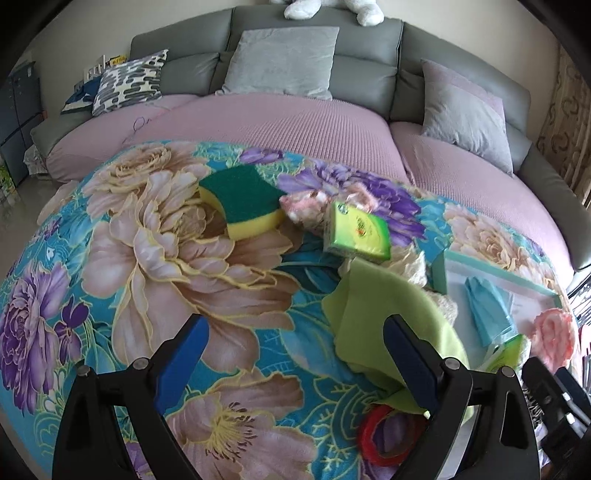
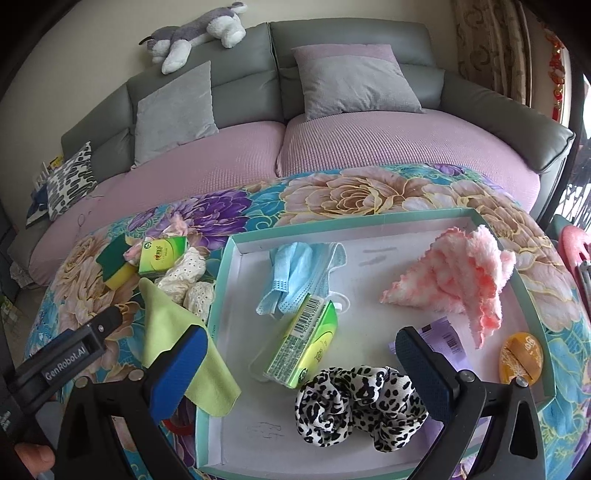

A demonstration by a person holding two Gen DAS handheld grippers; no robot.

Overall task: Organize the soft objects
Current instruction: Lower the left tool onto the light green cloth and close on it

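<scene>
Where the floral blanket [image 1: 155,258] in teal, purple and beige covers the surface, we see a grey sofa [image 1: 369,55] behind it with mauve seat covers, grey cushions [image 1: 284,59] and a patterned black-and-white cushion [image 1: 129,81]; patterned curtains [image 2: 487,40] hang at the right.

We count the soft things in two groups. On the blanket lie a green-and-yellow scrubbing sponge [image 1: 243,201], a green tissue packet [image 1: 358,234], cream lace fabric [image 2: 188,280], and a lime-green cloth [image 1: 391,317] that drapes over the left wall of the shallow teal-edged white tray [image 2: 229,280]. Inside the tray we see blue face masks [image 2: 299,273], a second green tissue packet [image 2: 306,343], a fluffy pink-and-white towel [image 2: 461,277], a leopard-print scrunchie [image 2: 354,402], a purple packet [image 2: 447,339] and an orange oval object [image 2: 521,358].

Our left gripper [image 1: 295,343] hangs spread wide above the blanket, holding nothing; our right gripper [image 2: 299,354] is likewise spread, empty, above the tray.

Only the left view shows a red ring [image 1: 388,439] on the blanket; only the right view shows the whole grey-and-white plush dog [image 2: 195,33] on the sofa back.
</scene>
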